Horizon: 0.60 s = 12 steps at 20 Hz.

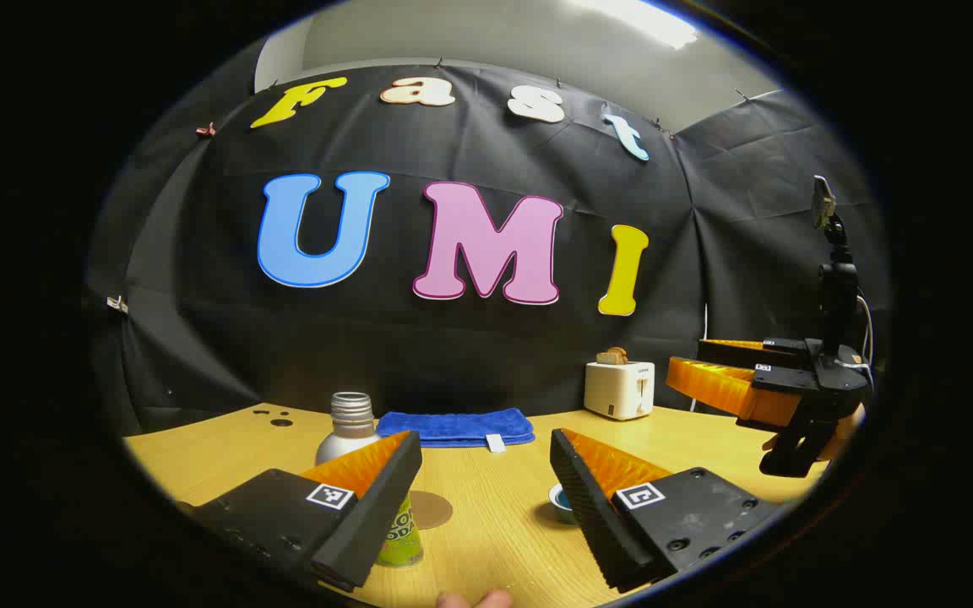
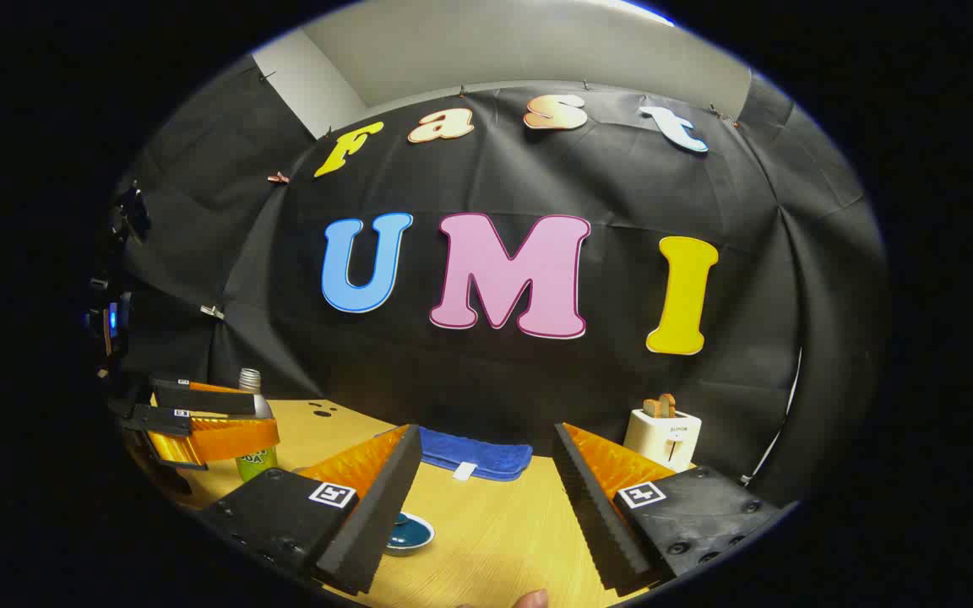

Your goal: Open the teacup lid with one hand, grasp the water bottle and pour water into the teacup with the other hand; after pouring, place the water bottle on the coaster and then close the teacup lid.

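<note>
In the left gripper view, the left gripper (image 1: 486, 481) hangs low over the wooden worktop (image 1: 495, 523) with its fingers (image 1: 368, 498) wide apart and nothing between them. The water bottle (image 1: 350, 426) stands upright just behind the finger at 7 o'clock, its metal neck uncapped and its lower body partly hidden. The round coaster (image 1: 432, 509) lies flat just beside it. The teacup (image 1: 561, 502) peeks out beside the finger at 5 o'clock, mostly hidden. Farther back lie a folded blue towel (image 1: 457, 426) and a white toaster (image 1: 619, 388). At 3 o'clock the right gripper (image 1: 706, 367) hovers, fingers slightly apart.

In the right gripper view, the right gripper's own fingers (image 2: 596, 498) stand wide apart.
</note>
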{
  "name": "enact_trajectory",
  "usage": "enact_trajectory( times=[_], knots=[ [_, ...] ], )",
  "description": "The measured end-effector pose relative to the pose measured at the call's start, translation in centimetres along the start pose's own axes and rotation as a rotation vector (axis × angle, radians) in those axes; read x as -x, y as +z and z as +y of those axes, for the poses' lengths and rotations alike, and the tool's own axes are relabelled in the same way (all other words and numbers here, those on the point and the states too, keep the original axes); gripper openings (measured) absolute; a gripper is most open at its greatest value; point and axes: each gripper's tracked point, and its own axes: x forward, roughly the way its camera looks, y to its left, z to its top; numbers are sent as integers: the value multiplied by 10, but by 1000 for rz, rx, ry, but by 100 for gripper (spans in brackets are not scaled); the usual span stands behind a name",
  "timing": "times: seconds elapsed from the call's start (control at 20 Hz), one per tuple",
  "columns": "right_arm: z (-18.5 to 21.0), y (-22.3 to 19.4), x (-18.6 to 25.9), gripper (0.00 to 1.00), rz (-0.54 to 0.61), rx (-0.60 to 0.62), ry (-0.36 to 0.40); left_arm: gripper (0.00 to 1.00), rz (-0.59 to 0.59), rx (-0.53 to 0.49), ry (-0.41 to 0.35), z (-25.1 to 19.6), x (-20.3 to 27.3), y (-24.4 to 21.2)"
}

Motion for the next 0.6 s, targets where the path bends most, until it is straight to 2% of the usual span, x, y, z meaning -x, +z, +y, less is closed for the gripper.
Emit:
enact_trajectory(
  times=[0.6],
  knots=[
    [4, -3, 3, 96, 5, -22, 22, 97, 11, -1, -8, -4, -2, -5]
  ],
)
